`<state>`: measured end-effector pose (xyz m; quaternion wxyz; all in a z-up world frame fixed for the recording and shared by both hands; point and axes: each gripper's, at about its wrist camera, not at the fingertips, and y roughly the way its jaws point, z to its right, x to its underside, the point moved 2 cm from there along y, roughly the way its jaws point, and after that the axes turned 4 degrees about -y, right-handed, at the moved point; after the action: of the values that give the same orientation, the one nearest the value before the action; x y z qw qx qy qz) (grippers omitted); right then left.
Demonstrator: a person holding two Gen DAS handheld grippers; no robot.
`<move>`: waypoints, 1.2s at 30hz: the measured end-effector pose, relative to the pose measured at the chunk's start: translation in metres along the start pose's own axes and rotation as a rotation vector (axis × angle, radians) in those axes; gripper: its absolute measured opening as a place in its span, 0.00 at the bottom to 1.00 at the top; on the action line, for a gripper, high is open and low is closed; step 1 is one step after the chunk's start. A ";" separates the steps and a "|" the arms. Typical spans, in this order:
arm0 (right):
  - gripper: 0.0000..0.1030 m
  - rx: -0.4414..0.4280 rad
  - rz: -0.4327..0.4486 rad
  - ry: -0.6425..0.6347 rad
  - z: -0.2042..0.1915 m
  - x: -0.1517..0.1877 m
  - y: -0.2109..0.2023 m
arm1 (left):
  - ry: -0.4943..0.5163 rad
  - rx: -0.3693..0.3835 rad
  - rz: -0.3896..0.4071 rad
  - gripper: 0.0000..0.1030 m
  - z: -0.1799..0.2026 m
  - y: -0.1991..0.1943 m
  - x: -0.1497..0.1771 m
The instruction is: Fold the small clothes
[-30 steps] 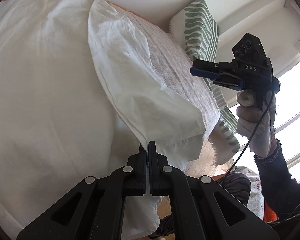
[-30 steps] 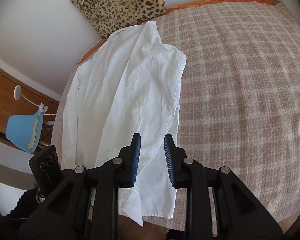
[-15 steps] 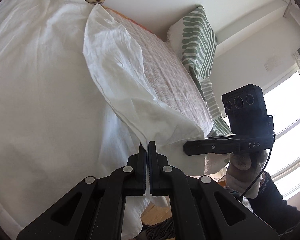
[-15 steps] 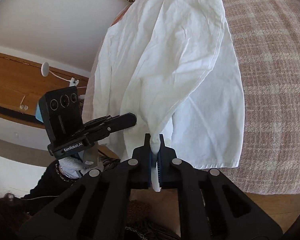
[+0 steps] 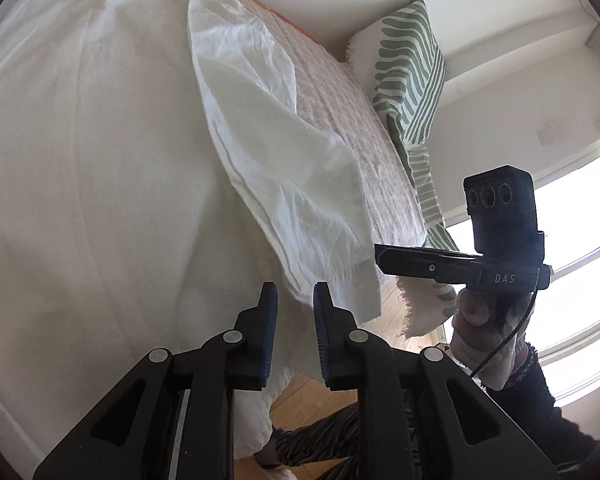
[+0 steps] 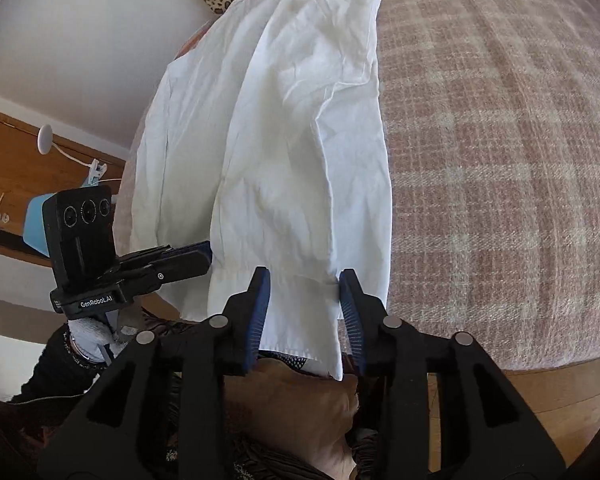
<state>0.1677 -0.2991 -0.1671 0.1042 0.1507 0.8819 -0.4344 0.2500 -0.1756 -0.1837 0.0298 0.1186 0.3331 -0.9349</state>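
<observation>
Now both hand-held grippers, left (image 5: 295, 310) and right (image 6: 304, 306), have just been opening, jaws apart, nothing pinched (cuff lies between the right's); white shirt (image 6: 268, 128) rests on the bed (image 6: 500, 160), so smooth the folded sleeve (image 5: 284, 176) flat before regripping

Bed edge crowded, far side free

The near edge of the bed (image 6: 500, 160) is taken up by the white shirt (image 6: 292, 140), whose hem overhangs it between the parted jaws of the right gripper (image 6: 304, 312). The left gripper (image 6: 204, 254) is held just beside the hem. To the right, bare plaid cover is left free. Pillows (image 5: 412, 80) are stacked against the wall.
</observation>
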 end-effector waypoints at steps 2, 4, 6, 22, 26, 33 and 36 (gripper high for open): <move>0.54 0.044 0.000 -0.021 -0.003 -0.005 0.003 | -0.009 0.027 -0.034 0.16 0.005 0.005 0.006; 0.53 0.073 -0.025 -0.017 0.000 -0.007 0.012 | 0.019 0.026 -0.063 0.16 0.012 0.014 0.013; 0.41 0.125 -0.038 -0.005 0.004 -0.005 0.021 | 0.029 0.014 -0.072 0.15 0.014 0.021 0.016; 0.10 0.103 -0.069 0.046 0.024 -0.001 0.017 | 0.079 -0.099 -0.091 0.01 0.011 0.015 0.035; 0.11 0.127 -0.069 0.004 0.024 0.001 0.013 | 0.185 -0.164 -0.014 0.06 0.023 -0.010 0.044; 0.41 0.036 0.161 0.011 0.036 -0.051 -0.031 | 0.382 -0.192 0.045 0.09 0.063 -0.010 0.045; 0.41 -0.057 0.184 0.049 0.049 -0.085 -0.031 | 0.417 -0.198 0.037 0.12 0.078 0.010 0.043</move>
<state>0.2382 -0.3710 -0.1471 0.1264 0.2383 0.8786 -0.3941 0.1940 -0.2313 -0.1422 -0.0112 0.3118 0.4199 -0.8523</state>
